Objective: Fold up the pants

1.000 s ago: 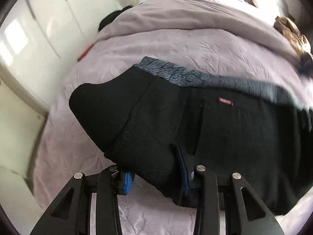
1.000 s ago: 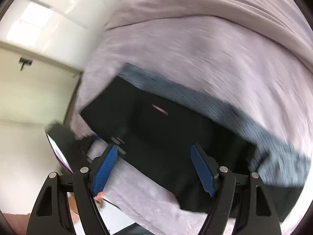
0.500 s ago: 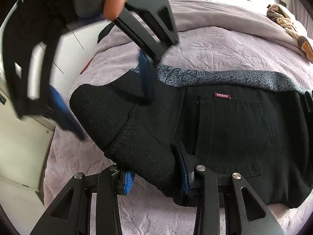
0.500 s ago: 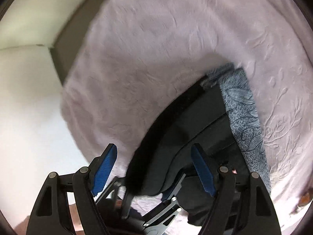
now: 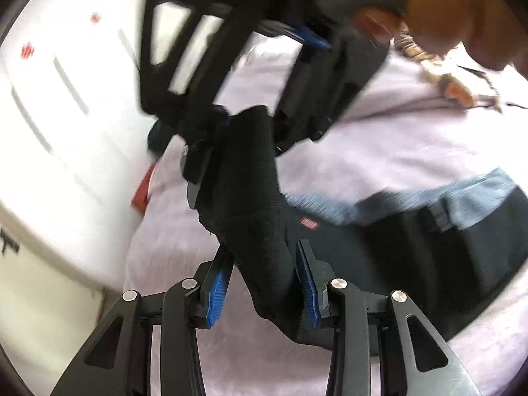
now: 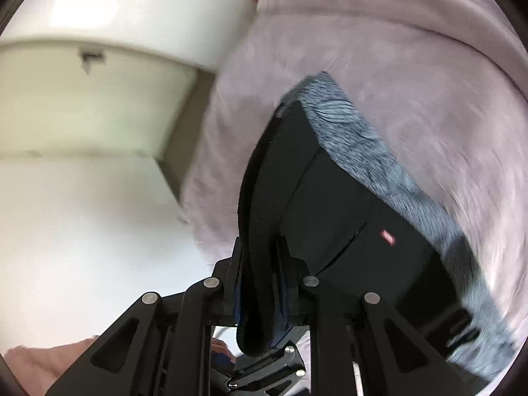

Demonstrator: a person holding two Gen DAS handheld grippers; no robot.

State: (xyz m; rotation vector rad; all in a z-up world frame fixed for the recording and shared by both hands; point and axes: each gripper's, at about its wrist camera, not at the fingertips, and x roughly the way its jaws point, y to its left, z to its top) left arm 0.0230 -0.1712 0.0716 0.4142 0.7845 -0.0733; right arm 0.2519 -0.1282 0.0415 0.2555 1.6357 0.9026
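Both grippers pinch the black pants at one end, lifting that end off the bed.

The left gripper [image 5: 264, 280] grips a thick fold of the black pants [image 5: 379, 257] between its blue pads. The right gripper [image 6: 260, 283] is closing narrowly on the folded edge, cloth pinched between its jaws. The rest of the pants, with grey patterned waistband [image 6: 356, 132] and small red label [image 6: 386, 237], lies on the lilac bedspread [image 6: 412, 49] near the bed's edge beside white cabinets [image 5: 49, 99].
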